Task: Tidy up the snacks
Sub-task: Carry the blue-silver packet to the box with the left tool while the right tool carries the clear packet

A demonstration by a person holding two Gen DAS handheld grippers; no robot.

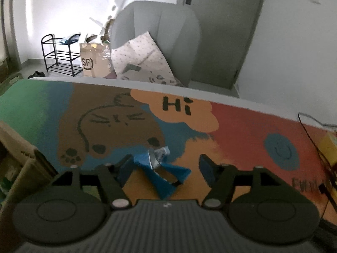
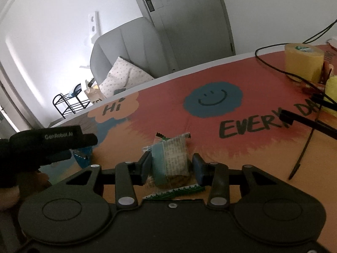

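Observation:
In the left wrist view a crumpled blue snack wrapper [image 1: 160, 170] lies on the colourful table mat [image 1: 242, 130], between the fingers of my left gripper [image 1: 165, 164], which is open; the wrapper rests near the left finger. In the right wrist view a green-and-white packaged biscuit [image 2: 170, 160] lies on the mat between the fingers of my right gripper [image 2: 171, 166], which is open around it, its pads close to the pack's sides. The left gripper's black body [image 2: 42, 145] shows at the left, over the blue wrapper [image 2: 83, 158].
A cardboard box [image 1: 19, 160] stands at the table's left edge. A yellow tape roll [image 2: 303, 61], black cables [image 2: 303, 147] and a yellow object [image 2: 332, 92] sit at the right. Beyond the table are a grey armchair [image 1: 160, 35] and a black rack [image 1: 61, 57].

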